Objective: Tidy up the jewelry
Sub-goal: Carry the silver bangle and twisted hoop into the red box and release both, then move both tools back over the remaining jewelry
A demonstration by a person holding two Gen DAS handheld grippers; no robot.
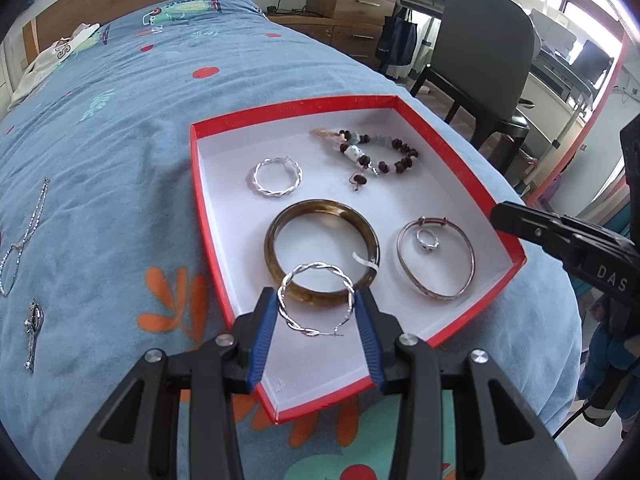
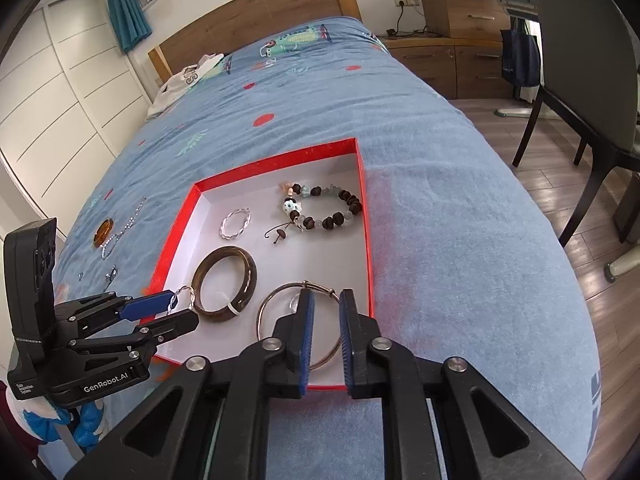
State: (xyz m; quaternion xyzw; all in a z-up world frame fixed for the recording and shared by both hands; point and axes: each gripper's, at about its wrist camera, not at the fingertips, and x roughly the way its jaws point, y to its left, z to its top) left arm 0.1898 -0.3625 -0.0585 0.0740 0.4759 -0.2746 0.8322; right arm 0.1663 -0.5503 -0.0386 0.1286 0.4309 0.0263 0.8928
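Bed [image 2: 440, 208] carrying the red box [image 1: 208, 216], the landmark. Inside the box: brown bangle [image 1: 322, 252] at centre, silver bangle [image 1: 436, 258] to its right encircling a ring [image 1: 426, 239], bead bracelet [image 1: 372, 152] at the far side. Left gripper [image 1: 316, 314] pinches a twisted hoop [image 1: 316, 300] above the box's near edge. Right gripper [image 2: 324, 312], jaws slightly spread and empty, hangs above the silver bangle.

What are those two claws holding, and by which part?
The left gripper pinches a twisted silver hoop earring across its two sides. The right gripper holds nothing, jaws slightly parted above the red box.
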